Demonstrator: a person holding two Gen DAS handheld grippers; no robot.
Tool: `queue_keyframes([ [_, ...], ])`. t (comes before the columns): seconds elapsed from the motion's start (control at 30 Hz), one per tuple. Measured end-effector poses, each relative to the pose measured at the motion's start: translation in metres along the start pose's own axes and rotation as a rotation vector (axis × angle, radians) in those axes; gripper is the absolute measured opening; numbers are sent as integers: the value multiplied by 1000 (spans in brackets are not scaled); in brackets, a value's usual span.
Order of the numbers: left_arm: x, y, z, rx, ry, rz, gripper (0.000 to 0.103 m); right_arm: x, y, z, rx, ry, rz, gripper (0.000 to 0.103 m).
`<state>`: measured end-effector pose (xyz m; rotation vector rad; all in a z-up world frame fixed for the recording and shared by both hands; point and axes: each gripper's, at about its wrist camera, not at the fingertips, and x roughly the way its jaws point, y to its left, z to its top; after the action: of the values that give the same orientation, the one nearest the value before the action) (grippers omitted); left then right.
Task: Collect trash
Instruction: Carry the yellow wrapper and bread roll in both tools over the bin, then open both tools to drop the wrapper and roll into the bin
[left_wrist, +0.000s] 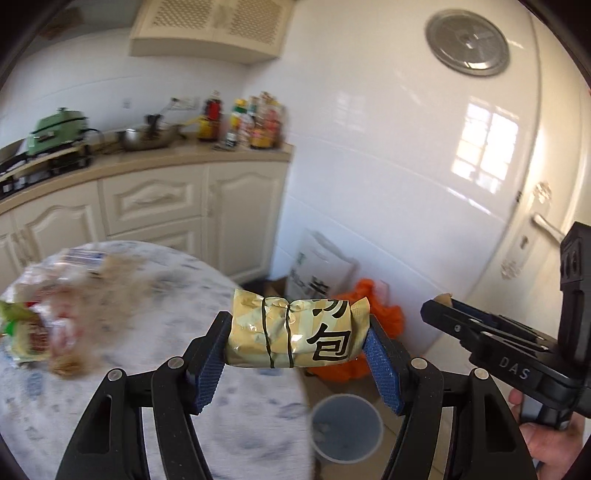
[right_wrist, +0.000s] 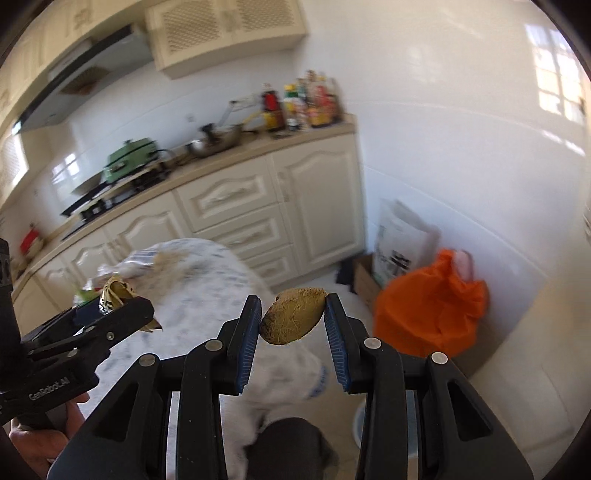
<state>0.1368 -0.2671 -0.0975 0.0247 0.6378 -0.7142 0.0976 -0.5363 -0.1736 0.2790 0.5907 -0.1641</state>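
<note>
Grippers aloft over a kitchen table (left_wrist: 155, 369): left gripper (left_wrist: 297, 338) clamps a gold wrapper (left_wrist: 295, 332), right gripper (right_wrist: 293, 321) pinches a fibrous brown pit (right_wrist: 291, 319), bin (left_wrist: 345, 428) below.

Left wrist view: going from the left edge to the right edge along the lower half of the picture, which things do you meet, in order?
Pile of trash on the table → round table → crumpled golden wrapper held in the left gripper → orange bag on the floor → right gripper.
</note>
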Motion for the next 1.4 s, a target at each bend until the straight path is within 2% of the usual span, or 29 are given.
queue_keyframes([
  [0.23, 84, -75, -8, 72, 141, -142, 65, 10, -107, -37, 159, 95, -156, 36],
  [0.4, 153, -106, -25, 83, 274, -195, 65, 32, -161, -66, 262, 169, -185, 36],
  [0.53, 213, -118, -42, 53, 396, -220, 65, 59, -197, -92, 333, 243, -210, 36],
  [0.77, 296, -131, -55, 41, 522, -208, 65, 96, -231, -122, 396, 328, -227, 36],
  [0.9, 327, -135, -55, 43, 565, -202, 65, 113, -243, -130, 413, 349, -225, 36],
  [1.07, 360, -146, -73, 54, 627, -191, 67, 135, -251, -138, 417, 385, -221, 38],
  [1.17, 369, -143, -84, 67, 653, -169, 75, 141, -257, -143, 427, 400, -238, 38],
  [1.27, 372, -147, -86, 91, 648, -157, 82, 141, -262, -148, 443, 407, -248, 50],
  [1.3, 372, -147, -86, 100, 641, -145, 88, 140, -263, -149, 446, 407, -252, 55],
  [1.37, 370, -150, -84, 108, 624, -125, 94, 136, -265, -151, 460, 404, -264, 68],
  [1.4, 367, -149, -86, 109, 617, -118, 98, 134, -267, -151, 468, 400, -271, 78],
])
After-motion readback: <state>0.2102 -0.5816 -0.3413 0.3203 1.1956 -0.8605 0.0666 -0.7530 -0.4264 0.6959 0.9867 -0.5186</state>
